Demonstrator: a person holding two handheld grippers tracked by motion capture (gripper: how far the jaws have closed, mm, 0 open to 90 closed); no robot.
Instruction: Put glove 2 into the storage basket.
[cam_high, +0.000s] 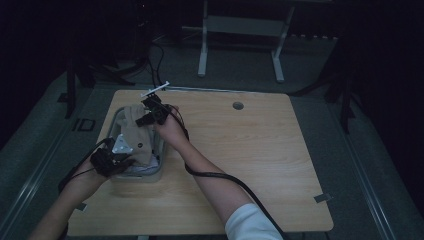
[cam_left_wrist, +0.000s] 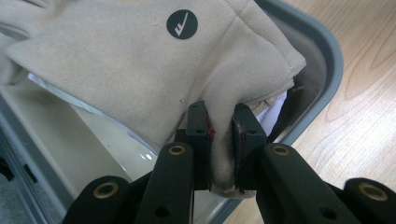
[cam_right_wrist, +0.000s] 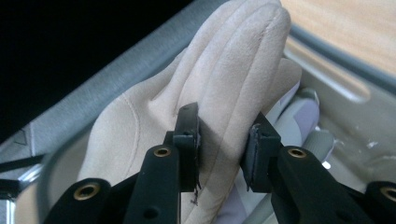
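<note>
Wooden table (cam_high: 240, 150), grey bin (cam_high: 159, 165): left gripper (cam_high: 131, 161), right gripper (cam_high: 148, 116) both clamped on beige glove (cam_high: 136, 131).

A dim room: light wooden table (cam_high: 260, 150) on grey floor (cam_high: 380, 165), a white-legged desk frame (cam_high: 240, 35) behind

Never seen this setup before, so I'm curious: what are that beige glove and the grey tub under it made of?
The beige glove looks like soft suede or brushed fabric: matte, napped surface, stitched seams, creasing where the left gripper and the right gripper pinch it. The grey tub seems to be moulded plastic: smooth, slightly glossy, with a rounded rim. It sits on a wood-grain table, probably laminate.
</note>
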